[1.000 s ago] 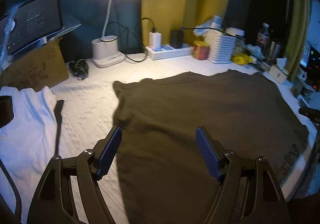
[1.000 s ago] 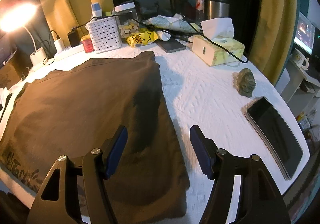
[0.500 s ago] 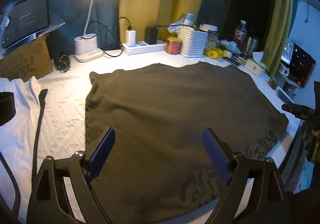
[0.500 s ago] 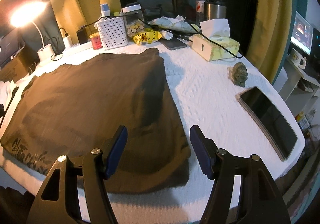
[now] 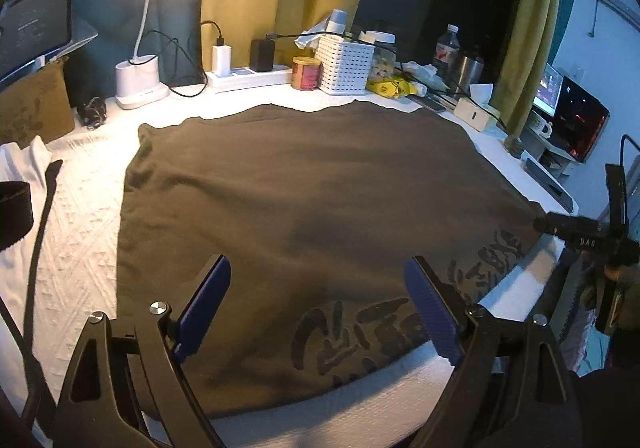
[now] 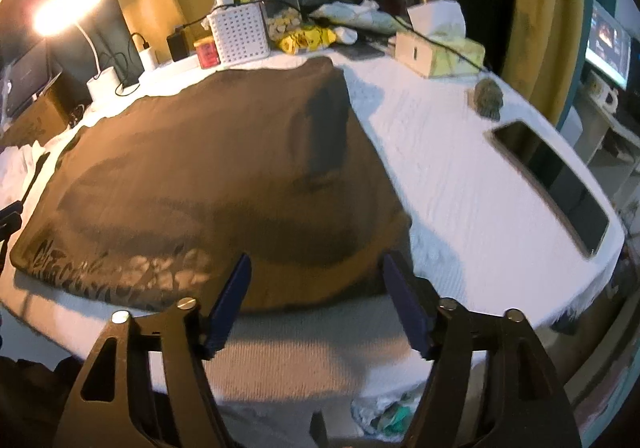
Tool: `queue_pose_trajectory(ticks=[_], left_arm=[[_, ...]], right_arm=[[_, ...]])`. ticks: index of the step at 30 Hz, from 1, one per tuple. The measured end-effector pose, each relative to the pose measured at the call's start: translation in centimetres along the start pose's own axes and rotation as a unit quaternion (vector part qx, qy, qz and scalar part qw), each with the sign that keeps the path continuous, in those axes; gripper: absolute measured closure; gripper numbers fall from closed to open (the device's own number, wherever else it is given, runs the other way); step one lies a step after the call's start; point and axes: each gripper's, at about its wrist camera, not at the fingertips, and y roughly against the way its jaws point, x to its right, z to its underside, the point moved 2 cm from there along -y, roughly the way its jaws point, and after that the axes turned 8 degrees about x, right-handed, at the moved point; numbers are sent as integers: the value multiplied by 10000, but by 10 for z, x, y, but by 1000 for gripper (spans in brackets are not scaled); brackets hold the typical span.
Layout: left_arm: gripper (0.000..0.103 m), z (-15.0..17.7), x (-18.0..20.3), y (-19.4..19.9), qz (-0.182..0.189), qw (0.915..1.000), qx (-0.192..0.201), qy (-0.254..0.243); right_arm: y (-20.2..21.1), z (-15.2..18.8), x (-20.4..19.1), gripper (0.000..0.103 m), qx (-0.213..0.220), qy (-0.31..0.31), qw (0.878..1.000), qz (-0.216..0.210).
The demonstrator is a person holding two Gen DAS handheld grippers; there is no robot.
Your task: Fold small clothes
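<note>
Left wrist view: I am holding my left tool (image 5: pixel 316 304) spread wide and empty above the near part of the dark olive garment (image 5: pixel 312 200), which is lying flat across the white textured cover of the table (image 5: pixel 80 248), printed lettering along its near hem.
Left wrist, surroundings: a white garment (image 5: pixel 20 168) is lying at the far left, apart from the olive one; a lit desk lamp (image 5: pixel 140 80) and a white basket (image 5: pixel 344 64) are standing along the back.
Right wrist view: I am keeping my right tool (image 6: pixel 316 296) spread and empty too, hovering just off the near right corner of the garment, past the table's edge; this picture is somewhat blurred.
Right wrist, surroundings: a dark tablet (image 6: pixel 556 184) and a tissue box (image 6: pixel 436 52) are sitting on the bare cover, well apart from the cloth.
Handling: I am judging the fabric soft, light and limp, likely to sag and drag rather than hold shape.
Grip point: I am favouring the two near hem corners, pinching both layers if doubled.
</note>
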Motion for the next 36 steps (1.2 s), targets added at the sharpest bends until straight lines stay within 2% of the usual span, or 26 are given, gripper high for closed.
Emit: queue_pose_trajectory(ticks=[5,9,14,18,26,36], left_arm=[[15,0,-3,-2,-3,10000,-20,37],[15,-3,-8,-6,-5,9999,-26,162],[15,-7,-8,-12,-11,9999,-86,100],[15,-10,-12,-15,-228,9997,-127,35],[15,-17,-28,-23,-531,9985,-136,47],[15,-30,-50,-32,-495,9978,-51,436]], right_arm=[[2,15,-1,25,-257,-15,9996,-81],[0,16,0,23,-220,-240,9994,-136],[-10,6,1,22,-53,-578,9982,-128],[-20,-4,2,22,89,-884,9958,-213],[-46,-27,-9,22,212,-937,9949,-292],[-73,-52,-14,22,210,-923,9949,-351]])
